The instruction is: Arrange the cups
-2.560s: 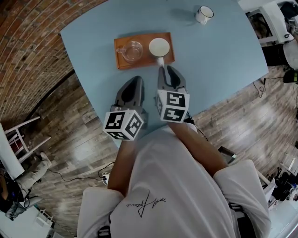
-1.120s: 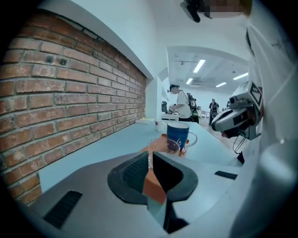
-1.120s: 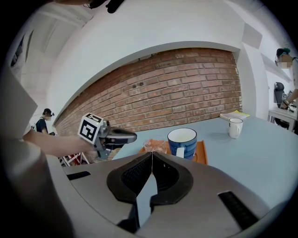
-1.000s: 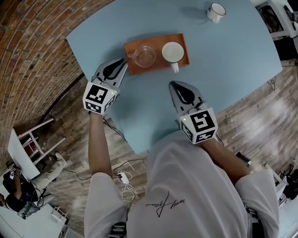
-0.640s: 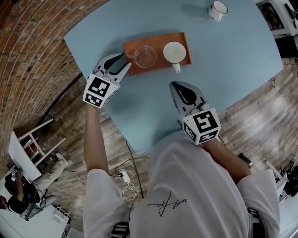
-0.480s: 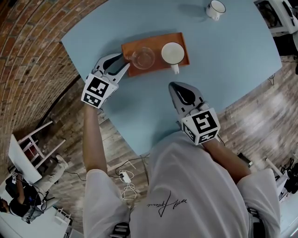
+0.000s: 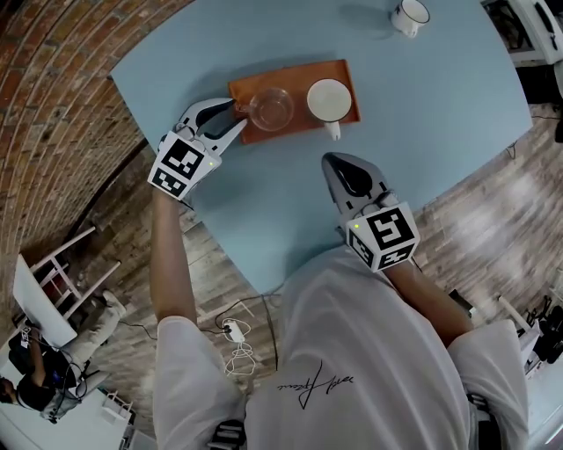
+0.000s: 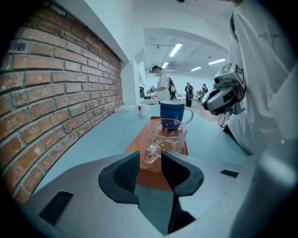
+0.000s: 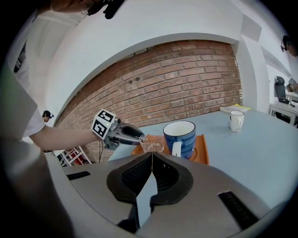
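An orange tray (image 7: pixel 297 77) on the blue table holds a clear glass cup (image 7: pixel 271 108) on its left and a blue mug (image 7: pixel 329 98), white inside, on its right. My left gripper (image 7: pixel 237 117) is at the tray's left end. Its jaws have just been opening and now stand open. In the left gripper view the glass cup's handle (image 8: pixel 151 153) sits at the gap between the tips, and the pads do not press on it. My right gripper (image 7: pixel 330 160) is shut and empty, over bare table short of the mug's handle.
A small white mug (image 7: pixel 410 16) stands alone at the table's far right. A brick wall runs along the table's left side. The table's near edge lies just behind both grippers. People and desks show far off in the left gripper view.
The left gripper came up to the tray's left end, sank a little and opened its jaws at the glass cup's handle. The right gripper drew back from the mug's handle, then stayed still.
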Demonstrator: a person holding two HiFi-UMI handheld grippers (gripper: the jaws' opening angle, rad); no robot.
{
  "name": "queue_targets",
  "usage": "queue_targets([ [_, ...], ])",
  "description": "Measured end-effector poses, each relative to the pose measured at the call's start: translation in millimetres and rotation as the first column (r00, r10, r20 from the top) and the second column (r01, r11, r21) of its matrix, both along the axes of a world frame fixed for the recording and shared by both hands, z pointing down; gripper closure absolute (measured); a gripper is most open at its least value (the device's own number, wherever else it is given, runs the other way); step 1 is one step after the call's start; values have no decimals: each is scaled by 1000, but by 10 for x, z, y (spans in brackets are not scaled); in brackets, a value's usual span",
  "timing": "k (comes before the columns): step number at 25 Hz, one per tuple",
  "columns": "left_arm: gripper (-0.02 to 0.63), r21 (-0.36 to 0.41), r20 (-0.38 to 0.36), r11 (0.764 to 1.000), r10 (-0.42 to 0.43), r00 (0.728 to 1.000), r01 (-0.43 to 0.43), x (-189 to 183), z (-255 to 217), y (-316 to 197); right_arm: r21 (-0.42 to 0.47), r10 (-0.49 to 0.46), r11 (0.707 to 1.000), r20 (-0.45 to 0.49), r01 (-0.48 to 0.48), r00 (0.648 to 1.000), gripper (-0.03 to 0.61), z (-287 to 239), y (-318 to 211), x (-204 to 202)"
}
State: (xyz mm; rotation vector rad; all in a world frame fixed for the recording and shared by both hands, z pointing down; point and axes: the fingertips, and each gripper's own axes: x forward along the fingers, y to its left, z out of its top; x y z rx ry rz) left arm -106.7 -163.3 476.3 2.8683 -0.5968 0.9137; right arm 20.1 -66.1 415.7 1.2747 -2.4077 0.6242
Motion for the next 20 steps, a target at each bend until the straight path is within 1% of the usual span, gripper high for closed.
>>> queue_targets([
  [3,488,-2,5,1000,27,1000,-27,21,-9,0,-8,3,1000,-1,-3,1000,555,16,-8,9],
  [9,488,-3,11,999,47,999,-47,29,13,4,-17,6,1000,-3,-6,1000,555,53,-17,15],
  [20,488,-6,25,998,58,998,-58,31,16,28,-22,8,1000,-1,-8,1000,555,66,-19,25],
])
